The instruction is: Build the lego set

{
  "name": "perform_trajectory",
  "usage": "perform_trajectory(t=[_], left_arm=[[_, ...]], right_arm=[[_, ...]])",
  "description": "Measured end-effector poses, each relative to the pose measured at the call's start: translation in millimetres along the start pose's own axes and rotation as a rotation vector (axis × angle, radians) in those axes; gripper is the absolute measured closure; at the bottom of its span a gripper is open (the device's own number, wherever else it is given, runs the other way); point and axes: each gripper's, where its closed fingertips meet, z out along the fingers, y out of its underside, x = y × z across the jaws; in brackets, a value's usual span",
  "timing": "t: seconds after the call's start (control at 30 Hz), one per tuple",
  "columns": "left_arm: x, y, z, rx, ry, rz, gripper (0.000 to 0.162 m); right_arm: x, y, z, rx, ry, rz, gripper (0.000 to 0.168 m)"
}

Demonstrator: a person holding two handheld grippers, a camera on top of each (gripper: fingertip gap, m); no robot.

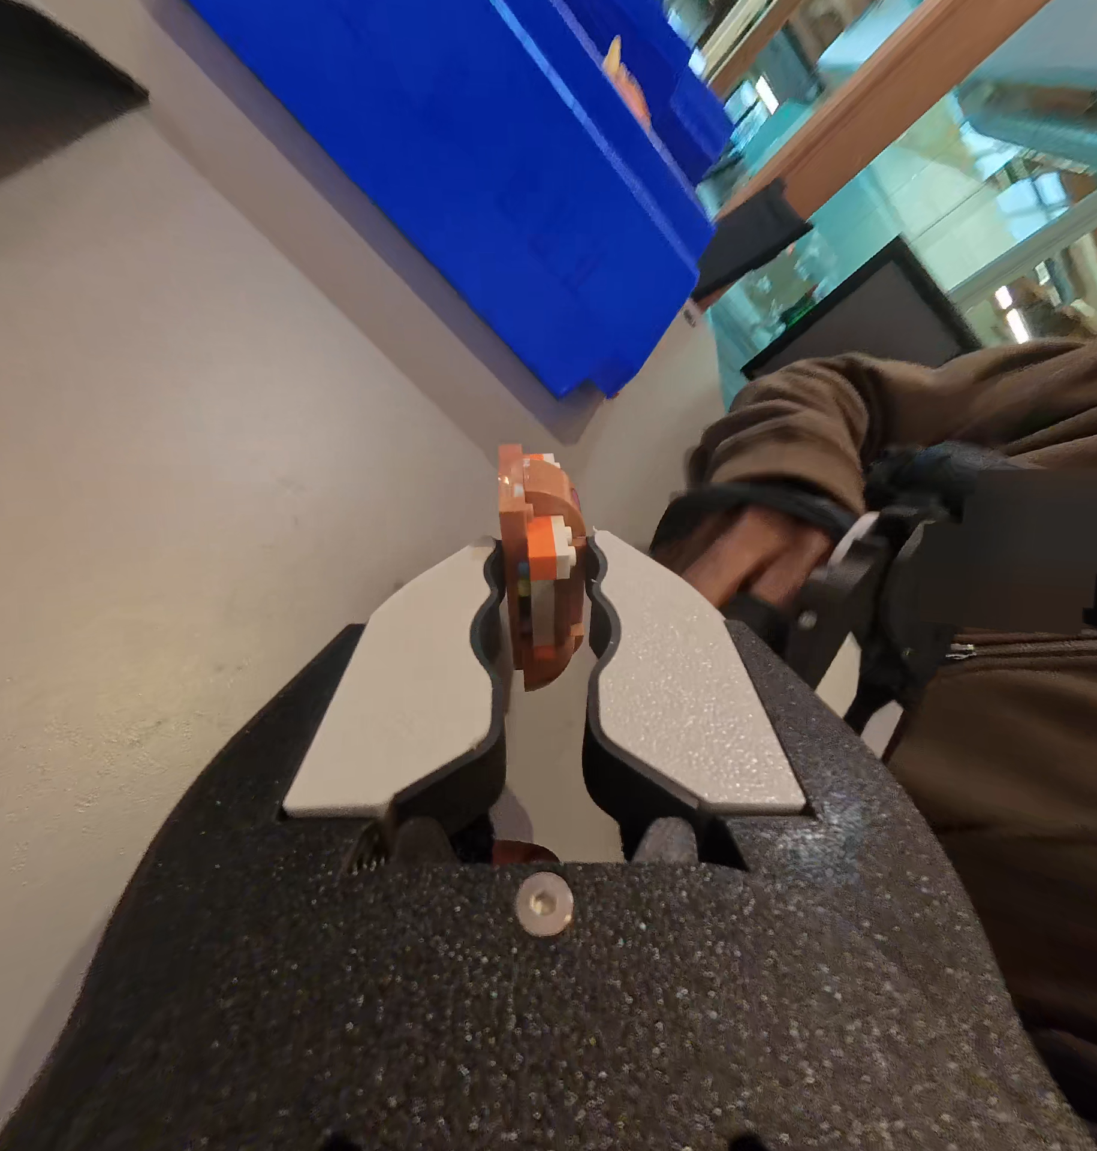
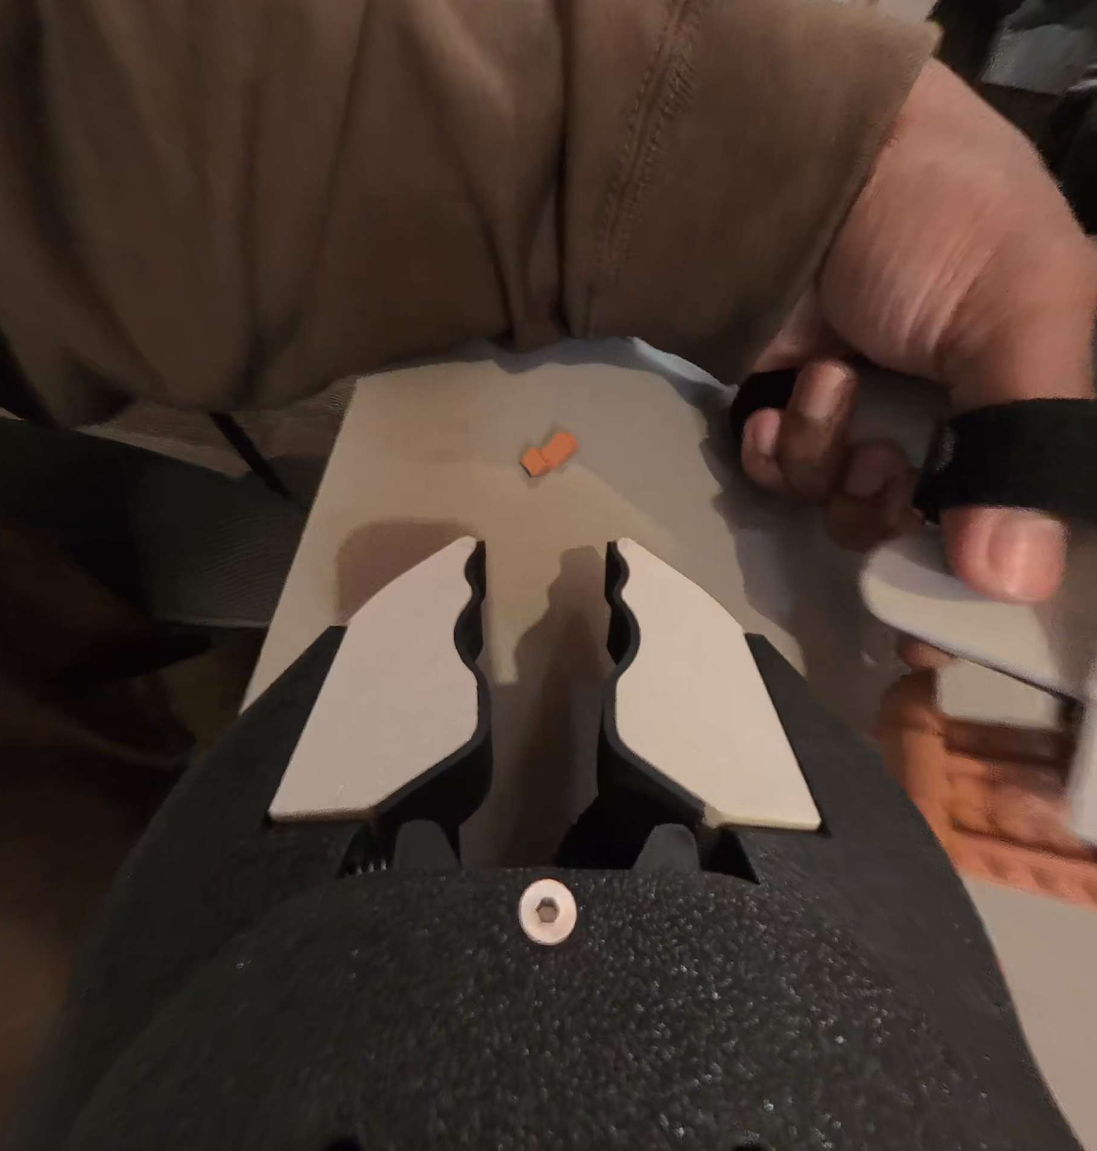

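Note:
In the left wrist view my left gripper [image 1: 541, 548] is shut on a small brown, orange and white lego build [image 1: 543, 560], held edge-on above the pale table [image 1: 191, 436]. In the right wrist view my right gripper [image 2: 545, 551] is open and empty above the table [image 2: 409, 473]. A small orange lego piece [image 2: 549, 459] lies on the table a little beyond its fingertips, near the table's edge by the person's body. The person's hand [image 2: 944, 386] on the left gripper's handle shows at the right of that view.
A blue bin [image 1: 471, 174] stands on the table beyond the left gripper. The person's brown sleeve and the right gripper's black body [image 1: 969, 560] are at the right of the left wrist view. The person's torso [image 2: 409, 156] is just past the table edge. To the small orange lego piece [image 2: 549, 459]: right tips about 5 centimeters, left tips about 15 centimeters.

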Motion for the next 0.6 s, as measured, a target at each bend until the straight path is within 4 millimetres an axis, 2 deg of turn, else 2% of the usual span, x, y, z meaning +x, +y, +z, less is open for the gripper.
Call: perform_trajectory(t=[0.07,0.2,0.27,0.37,0.47,0.6], left_arm=[[-1,10,8,-0.082,-0.013,0.007,0.138],[9,26,20,-0.246,0.057,0.067,0.137],[7,28,24,-0.297,0.07,0.097,0.134],[-3,21,30,-0.32,0.043,0.116,0.12],[-14,9,32,-0.281,-0.035,0.135,0.103],[-28,3,17,-0.227,-0.252,0.157,0.092]], right_arm=[[16,12,-22,-0.002,0.131,0.007,0.131],[52,41,-84,0.046,0.382,0.1,0.131],[60,57,-101,0.034,0.423,0.168,0.128],[66,71,-112,0.045,0.454,0.239,0.125],[66,79,-114,0.038,0.448,0.29,0.124],[67,91,-109,-0.018,0.433,0.331,0.124]])
